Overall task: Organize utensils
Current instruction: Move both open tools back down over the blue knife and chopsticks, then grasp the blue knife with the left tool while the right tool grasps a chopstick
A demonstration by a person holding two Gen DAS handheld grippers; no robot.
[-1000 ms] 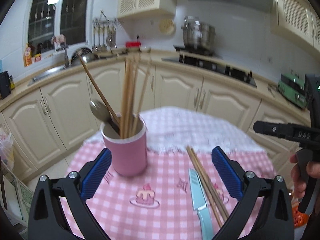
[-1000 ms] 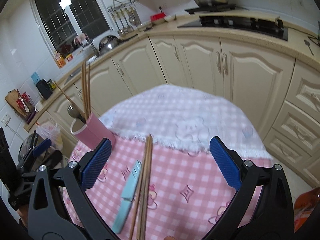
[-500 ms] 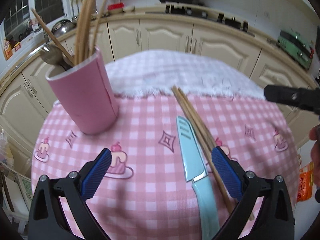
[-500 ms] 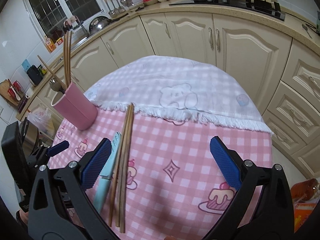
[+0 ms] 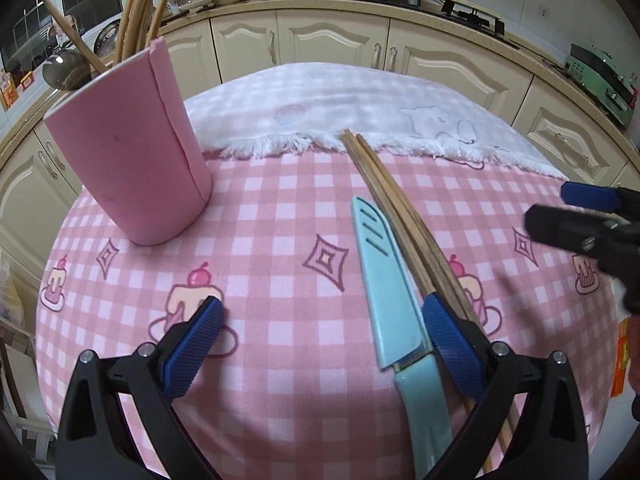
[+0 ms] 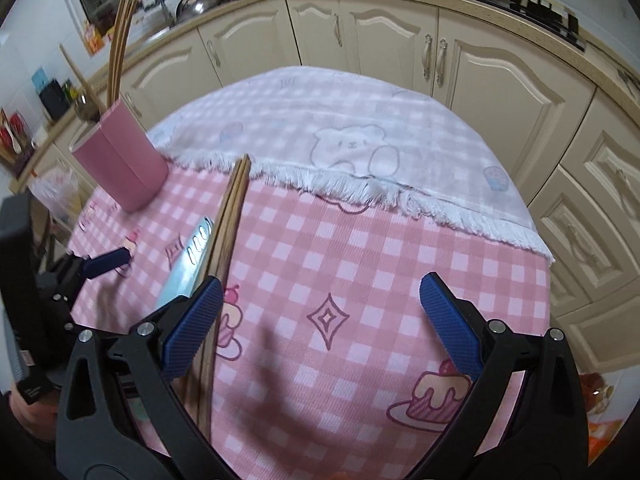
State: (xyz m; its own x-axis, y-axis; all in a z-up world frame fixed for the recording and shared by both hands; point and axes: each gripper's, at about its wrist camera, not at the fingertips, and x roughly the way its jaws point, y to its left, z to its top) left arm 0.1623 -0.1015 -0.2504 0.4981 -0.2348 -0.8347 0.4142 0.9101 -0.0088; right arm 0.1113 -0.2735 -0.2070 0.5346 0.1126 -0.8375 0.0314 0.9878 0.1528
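Note:
A pink cup (image 5: 128, 160) stands on the pink checked tablecloth (image 5: 280, 240) at the left, holding several wooden chopsticks and a metal spoon. A light blue knife (image 5: 384, 288) lies beside a pair of brown chopsticks (image 5: 400, 216). My left gripper (image 5: 320, 344) is open low over the cloth, its right finger next to the knife handle. My right gripper (image 6: 320, 320) is open and empty, its left finger over the chopsticks (image 6: 228, 232); the knife (image 6: 188, 256) and cup (image 6: 120, 160) lie to its left.
A white fringed cloth (image 5: 360, 108) covers the table's far half. Cream kitchen cabinets (image 6: 480, 64) and a counter curve behind the table. The right gripper shows in the left wrist view (image 5: 592, 224) at the right edge.
Both grippers have moved down and closer to the table. The left one now sits beside the knife; the right one has come over the chopsticks.

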